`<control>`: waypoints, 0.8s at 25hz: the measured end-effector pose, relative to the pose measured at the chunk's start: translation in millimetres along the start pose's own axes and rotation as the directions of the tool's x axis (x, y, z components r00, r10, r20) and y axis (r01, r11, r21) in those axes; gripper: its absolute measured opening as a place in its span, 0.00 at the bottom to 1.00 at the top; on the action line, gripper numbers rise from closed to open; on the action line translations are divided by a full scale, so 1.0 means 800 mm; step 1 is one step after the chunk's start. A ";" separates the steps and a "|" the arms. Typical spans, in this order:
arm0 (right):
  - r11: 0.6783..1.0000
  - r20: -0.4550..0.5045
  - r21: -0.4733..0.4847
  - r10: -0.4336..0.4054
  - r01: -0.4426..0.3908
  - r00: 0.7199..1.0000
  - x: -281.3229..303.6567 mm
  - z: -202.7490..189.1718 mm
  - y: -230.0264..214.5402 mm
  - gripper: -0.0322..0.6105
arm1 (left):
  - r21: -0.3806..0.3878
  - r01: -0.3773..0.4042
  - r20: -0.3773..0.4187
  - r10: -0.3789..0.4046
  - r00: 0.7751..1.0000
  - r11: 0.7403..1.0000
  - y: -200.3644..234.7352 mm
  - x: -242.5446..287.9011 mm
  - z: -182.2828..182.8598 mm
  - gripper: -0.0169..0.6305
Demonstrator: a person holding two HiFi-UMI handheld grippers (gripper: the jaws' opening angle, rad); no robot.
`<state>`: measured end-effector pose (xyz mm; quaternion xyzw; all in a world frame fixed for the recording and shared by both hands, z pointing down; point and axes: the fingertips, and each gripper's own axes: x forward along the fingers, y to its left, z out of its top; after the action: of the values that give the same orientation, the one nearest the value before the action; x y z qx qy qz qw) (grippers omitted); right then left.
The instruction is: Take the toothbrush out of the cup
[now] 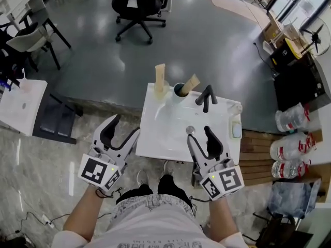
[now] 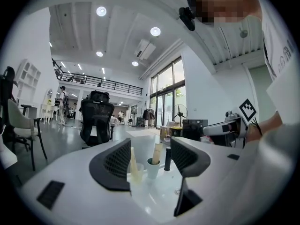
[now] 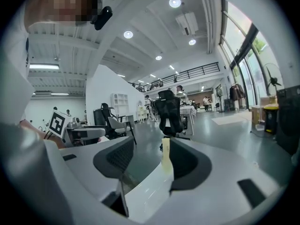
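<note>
The left gripper and right gripper, white plastic shells with ribbed black pads, are both spread wide and grip nothing as a person holds them at the near edge of a glossy white sink. In the left gripper view, the gap between the curved jaws frames the things at the far rim from well short of them; the right gripper view shows its jaws just as far apart, with a pale flat stick upright beyond them, though which stick cannot be told. The toothbrush, a flat, tan handle, sits in the cup, leaning to the right over the rim. The cup is a smooth, pale, round tumbler, dark inside, standing at the sink's back edge with the toothbrush rising out of it. Just to its left stands a clear cup holding a second tan stick; to its right is a matte black faucet with an angled spout. A round metal drain lies in the basin, just beside the right gripper's tips. Beyond stretch a polished grey floor and a black wheeled chair.
</note>
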<state>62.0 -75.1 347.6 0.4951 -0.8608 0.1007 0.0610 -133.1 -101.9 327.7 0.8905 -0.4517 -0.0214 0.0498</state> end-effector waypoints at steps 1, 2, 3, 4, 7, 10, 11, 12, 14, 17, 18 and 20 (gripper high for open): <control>1.000 0.002 0.001 0.008 -0.008 1.000 0.003 0.002 -0.007 0.44 | 0.003 -0.007 -0.002 0.007 1.000 1.000 -0.002 0.007 0.000 0.46; 1.000 0.003 0.001 0.016 -0.016 1.000 0.006 0.004 -0.014 0.44 | 0.006 -0.014 -0.004 0.014 1.000 1.000 -0.004 0.014 0.001 0.46; 1.000 0.002 0.001 0.024 -0.024 1.000 0.009 0.005 -0.022 0.44 | 0.008 -0.021 -0.007 0.021 1.000 1.000 -0.006 0.022 0.000 0.46; 0.999 -0.001 0.000 0.032 -0.032 0.999 0.012 0.005 -0.030 0.44 | 0.009 -0.028 -0.010 0.028 1.000 1.000 -0.009 0.030 -0.001 0.46; 0.998 -0.009 -0.003 0.055 -0.055 0.998 0.022 0.005 -0.056 0.44 | 0.012 -0.049 -0.018 0.049 0.999 0.999 -0.019 0.054 -0.005 0.46; 0.997 -0.012 -0.002 0.082 -0.082 0.997 0.033 0.006 -0.081 0.44 | 0.014 -0.070 -0.026 0.070 0.997 0.997 -0.029 0.078 -0.009 0.46; 0.996 -0.013 -0.001 0.092 -0.092 0.996 0.037 0.007 -0.088 0.44 | 0.015 -0.078 -0.029 0.079 0.996 0.997 -0.031 0.085 -0.012 0.46; 0.995 -0.013 -0.001 0.102 -0.102 0.995 0.042 0.007 -0.094 0.44 | 0.016 -0.087 -0.033 0.087 0.996 0.996 -0.034 0.092 -0.014 0.46; 0.993 -0.012 0.001 0.121 -0.121 0.993 0.051 0.007 -0.106 0.44 | 0.014 -0.103 -0.041 0.104 0.994 0.995 -0.038 0.106 -0.019 0.46; 0.990 -0.012 0.012 0.137 -0.137 0.990 0.066 0.007 -0.122 0.44 | 0.010 -0.127 -0.054 0.127 0.990 0.992 -0.042 0.122 -0.027 0.46; 0.990 -0.013 0.016 0.139 -0.139 0.990 0.071 0.006 -0.127 0.44 | 0.009 -0.131 -0.061 0.132 0.989 0.991 -0.042 0.128 -0.030 0.46; 0.990 -0.014 0.025 0.143 -0.142 0.990 0.082 0.004 -0.134 0.44 | 0.007 -0.135 -0.075 0.135 0.988 0.991 -0.043 0.137 -0.037 0.46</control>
<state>121.8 -183.0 369.9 0.4323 -0.8922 0.1192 0.0545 -38.2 -168.0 354.6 0.8582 -0.5087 0.0160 0.0670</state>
